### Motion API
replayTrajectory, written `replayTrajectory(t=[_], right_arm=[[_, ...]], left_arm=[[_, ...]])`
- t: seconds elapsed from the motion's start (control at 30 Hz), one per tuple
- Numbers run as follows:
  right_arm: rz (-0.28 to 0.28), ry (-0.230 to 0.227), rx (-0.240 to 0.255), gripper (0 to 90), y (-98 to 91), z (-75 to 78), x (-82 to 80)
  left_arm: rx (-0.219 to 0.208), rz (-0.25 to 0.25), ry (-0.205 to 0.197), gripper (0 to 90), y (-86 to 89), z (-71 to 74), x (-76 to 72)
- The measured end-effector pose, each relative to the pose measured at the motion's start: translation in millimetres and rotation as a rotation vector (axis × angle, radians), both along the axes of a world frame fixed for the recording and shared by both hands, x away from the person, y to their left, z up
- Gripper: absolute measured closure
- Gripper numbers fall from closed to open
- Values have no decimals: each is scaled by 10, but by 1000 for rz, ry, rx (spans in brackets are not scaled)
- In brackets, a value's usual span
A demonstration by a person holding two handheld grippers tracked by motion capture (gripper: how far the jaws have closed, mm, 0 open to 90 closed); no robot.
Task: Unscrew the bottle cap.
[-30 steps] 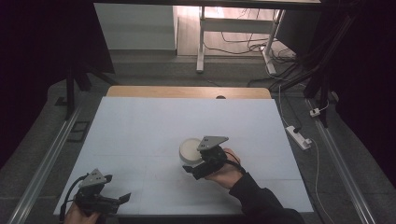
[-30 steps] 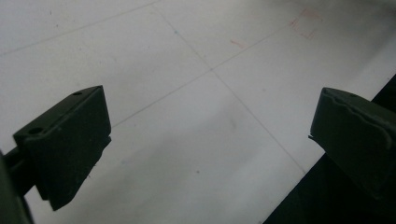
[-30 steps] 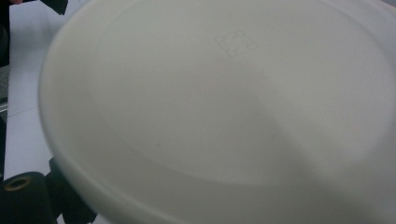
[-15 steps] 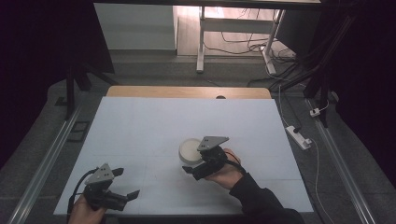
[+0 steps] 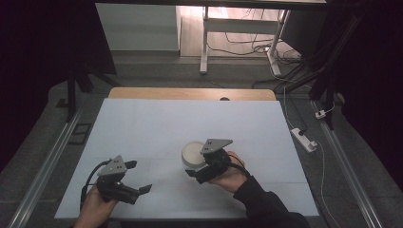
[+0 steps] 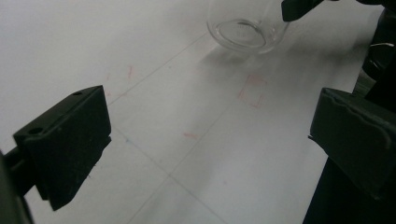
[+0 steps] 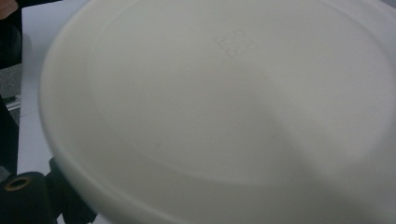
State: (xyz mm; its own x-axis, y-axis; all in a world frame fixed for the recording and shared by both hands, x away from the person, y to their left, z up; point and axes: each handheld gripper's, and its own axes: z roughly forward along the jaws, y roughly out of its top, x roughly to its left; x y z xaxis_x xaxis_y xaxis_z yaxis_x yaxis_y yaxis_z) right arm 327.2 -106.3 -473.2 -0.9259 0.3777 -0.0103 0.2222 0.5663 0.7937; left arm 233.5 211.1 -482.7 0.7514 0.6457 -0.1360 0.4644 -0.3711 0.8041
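1. Left claw (image 5: 135, 180) sits at the near left of the white table (image 5: 142, 123), held in the person's left hand (image 5: 95, 206); its two black jaws stand wide apart with nothing between them, and in the left gripper view only bare table sheet lies in the gap.
2. Right claw (image 5: 196, 172) is near the middle of the table, a little toward the near edge, held in the right hand (image 5: 231, 174) with a dark sleeve (image 5: 266, 209) behind it.
3. A round container with a white lid (image 5: 194, 153) stands just beyond and to the left of the right hand, right against the right claw's jaws.
4. In the right gripper view the lid (image 7: 224, 107) is very close and blurred; one black jaw shows at the lower left, tucked under the lid's rim. Whether the jaws are clamped on the container I cannot tell.
5. In the left gripper view the container (image 6: 245, 30) looks like clear glass or plastic, standing far off from the left claw, with a jaw tip of the other claw at its upper edge.
6. A small embossed mark sits on the lid, too faint to read.
7. Faint red pen marks, one a small square outline (image 6: 252, 91), and thin ruled lines cross the table sheet.
8. A white power strip (image 5: 304, 138) lies on the floor to the right of the table.
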Motion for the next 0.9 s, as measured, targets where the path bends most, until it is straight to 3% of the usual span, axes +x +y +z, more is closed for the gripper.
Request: replayTrajectory(t=[0.13,0.43,0.9], right_arm=[[4,-3,1,67,-1,7,-4],[12,-4,3,66,5,10,-12],[32,-4,1,67,12,16,-23]], left_arm=[[10,-13,11,0,-73,41,84],[13,-95,-39,0,-248,211,285],[21,-269,-66,0,-651,387,642]])
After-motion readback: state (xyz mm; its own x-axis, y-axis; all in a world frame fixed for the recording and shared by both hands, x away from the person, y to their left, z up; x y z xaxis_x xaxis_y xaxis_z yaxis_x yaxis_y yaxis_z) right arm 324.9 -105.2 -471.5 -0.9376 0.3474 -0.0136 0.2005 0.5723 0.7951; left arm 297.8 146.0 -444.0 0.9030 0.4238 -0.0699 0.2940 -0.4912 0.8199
